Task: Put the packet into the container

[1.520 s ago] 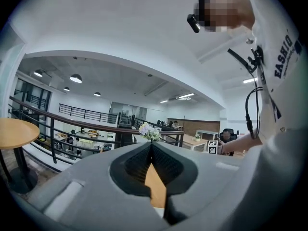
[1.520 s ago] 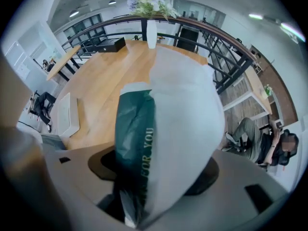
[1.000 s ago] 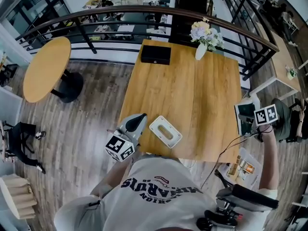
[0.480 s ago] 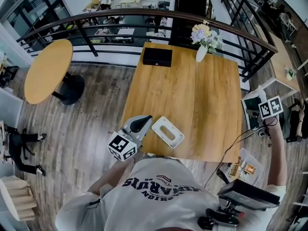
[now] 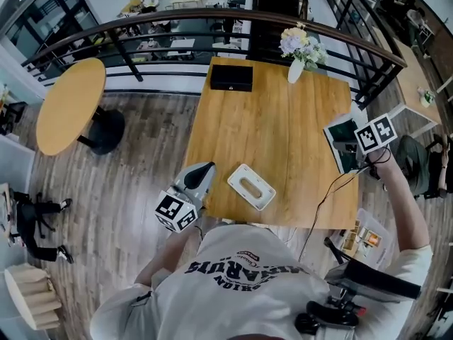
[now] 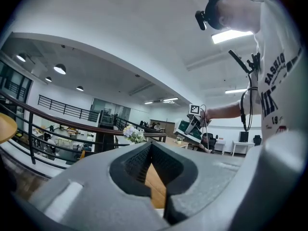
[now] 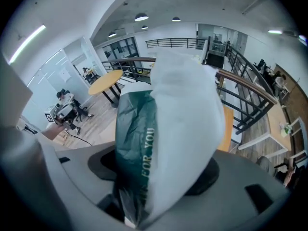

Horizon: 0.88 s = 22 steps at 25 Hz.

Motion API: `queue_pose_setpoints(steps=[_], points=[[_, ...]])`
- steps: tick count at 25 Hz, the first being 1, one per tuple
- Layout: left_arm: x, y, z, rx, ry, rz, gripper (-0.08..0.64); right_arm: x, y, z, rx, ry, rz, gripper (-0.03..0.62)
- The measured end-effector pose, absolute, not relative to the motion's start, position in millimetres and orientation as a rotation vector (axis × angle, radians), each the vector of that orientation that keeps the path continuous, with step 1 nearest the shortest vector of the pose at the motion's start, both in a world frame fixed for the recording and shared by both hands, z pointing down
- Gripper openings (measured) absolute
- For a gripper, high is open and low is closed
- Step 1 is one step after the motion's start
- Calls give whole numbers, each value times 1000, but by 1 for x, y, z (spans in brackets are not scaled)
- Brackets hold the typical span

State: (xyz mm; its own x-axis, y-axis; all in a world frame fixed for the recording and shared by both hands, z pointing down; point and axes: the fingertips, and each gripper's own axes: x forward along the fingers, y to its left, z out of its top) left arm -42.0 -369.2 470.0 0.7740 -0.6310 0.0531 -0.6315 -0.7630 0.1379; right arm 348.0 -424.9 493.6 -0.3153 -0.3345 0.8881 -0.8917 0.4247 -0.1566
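The packet (image 5: 338, 143) is a green and white bag. My right gripper (image 5: 348, 147) is shut on it and holds it in the air over the right edge of the wooden table (image 5: 283, 126). In the right gripper view the packet (image 7: 168, 124) fills the space between the jaws. The container (image 5: 251, 186), a white rectangular box with an open top, lies near the table's front edge, left of the packet. My left gripper (image 5: 206, 169) hovers shut and empty at the table's front left corner, just left of the container.
A black box (image 5: 231, 77) and a vase of flowers (image 5: 300, 50) stand at the table's far end. A round table (image 5: 69, 102) is on the left. A curved railing (image 5: 141, 27) runs behind. A chair base (image 5: 357, 289) and printed papers (image 5: 364, 238) lie at lower right.
My right gripper has carried the packet leftward, from beyond the table's right edge to above that edge. The left gripper has barely moved.
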Motion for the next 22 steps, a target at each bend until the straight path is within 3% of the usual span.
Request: queue_pose_setpoints(steps=[11,22], points=[[-70,-356,479,2746,-1115,-16,0,119,-390,491,532,-2085,823,307],[-87,-349,484,2729,-1163,5,0,96,-381,516,486,-2073,859,307]])
